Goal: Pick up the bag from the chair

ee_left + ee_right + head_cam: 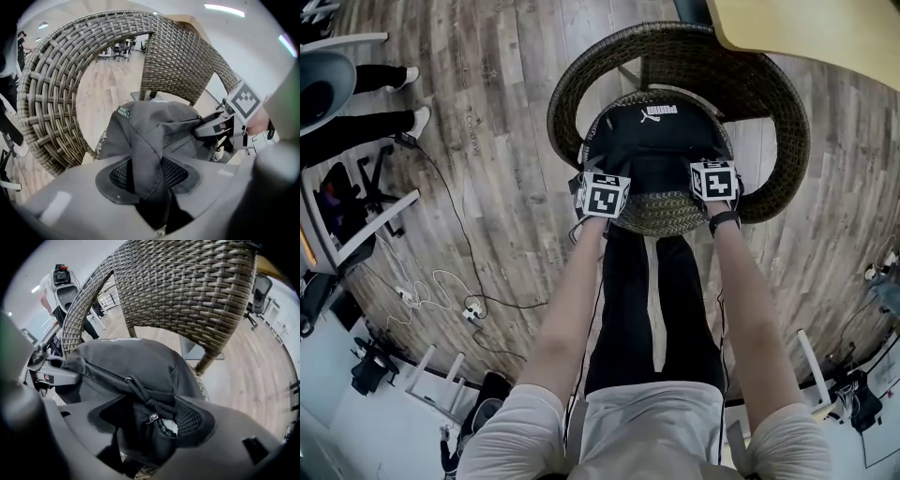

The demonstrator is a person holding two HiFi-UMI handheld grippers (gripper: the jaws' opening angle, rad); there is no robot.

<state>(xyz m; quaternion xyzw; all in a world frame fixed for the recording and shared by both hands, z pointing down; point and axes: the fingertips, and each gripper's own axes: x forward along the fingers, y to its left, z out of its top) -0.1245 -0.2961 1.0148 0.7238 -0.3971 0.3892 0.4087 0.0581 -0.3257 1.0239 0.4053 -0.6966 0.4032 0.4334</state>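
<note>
A black bag [652, 141] with a white logo lies on the seat of a round wicker chair [572, 84]. Both grippers are at the bag's near edge. My left gripper [602, 187] is shut on a raised fold of the bag's fabric [145, 154], which is pinched between the jaws [146, 183]. My right gripper [714, 176] is shut on the bag's other near corner [140, 394], by a zipper pull and cord. The bag [126, 357] still rests on the seat. Each gripper shows in the other's view: the right gripper [220, 126], the left gripper [49, 371].
The chair's high woven back [51, 93] curves round the far side of the bag. A light tabletop [806, 28] juts in at the top right. Cables [441, 291] and a power strip lie on the wooden floor at left. A person's legs [366, 122] stand at far left.
</note>
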